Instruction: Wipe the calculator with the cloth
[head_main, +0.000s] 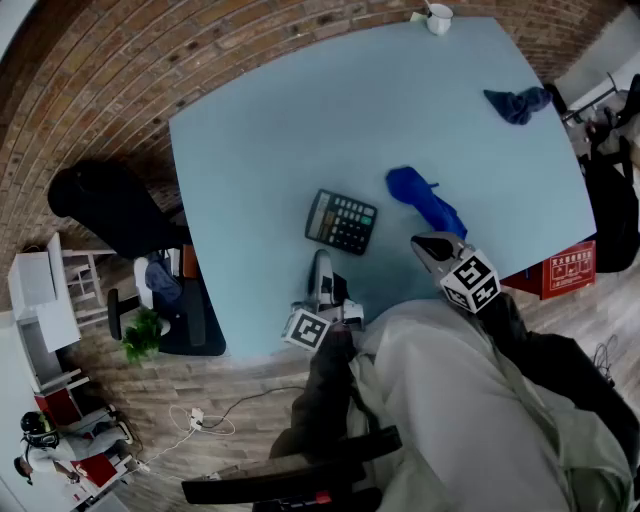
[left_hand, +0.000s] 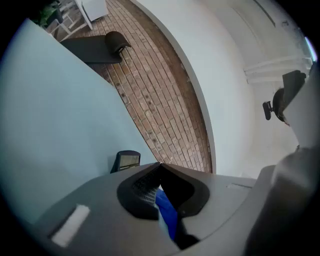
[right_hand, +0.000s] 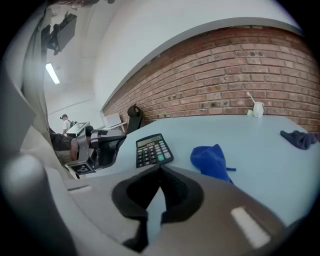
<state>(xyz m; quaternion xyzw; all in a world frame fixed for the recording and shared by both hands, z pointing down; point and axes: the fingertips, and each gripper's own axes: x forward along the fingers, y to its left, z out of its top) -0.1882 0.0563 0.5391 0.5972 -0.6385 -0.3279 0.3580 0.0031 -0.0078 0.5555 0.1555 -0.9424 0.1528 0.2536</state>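
Pale-jacketed person's torso (head_main: 470, 400) fills lower right. Left gripper (head_main: 321, 257), lower centre: jaws together, empty. Black keypad calculator (head_main: 341, 221) at centre of pale blue table (head_main: 250, 150), untouched. Crumpled bright blue cloth (head_main: 425, 200) just right of it, lying free. Right gripper (head_main: 420, 242) near cloth's lower end: jaws together, empty. Step judged: cloth pickup pending. Next: part right jaws, pinch cloth.

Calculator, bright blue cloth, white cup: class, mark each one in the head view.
calculator (head_main: 341, 221): head view, on its keypad.
bright blue cloth (head_main: 412, 187): head view, on its bunched upper part.
white cup (head_main: 439, 19): head view, on its body.
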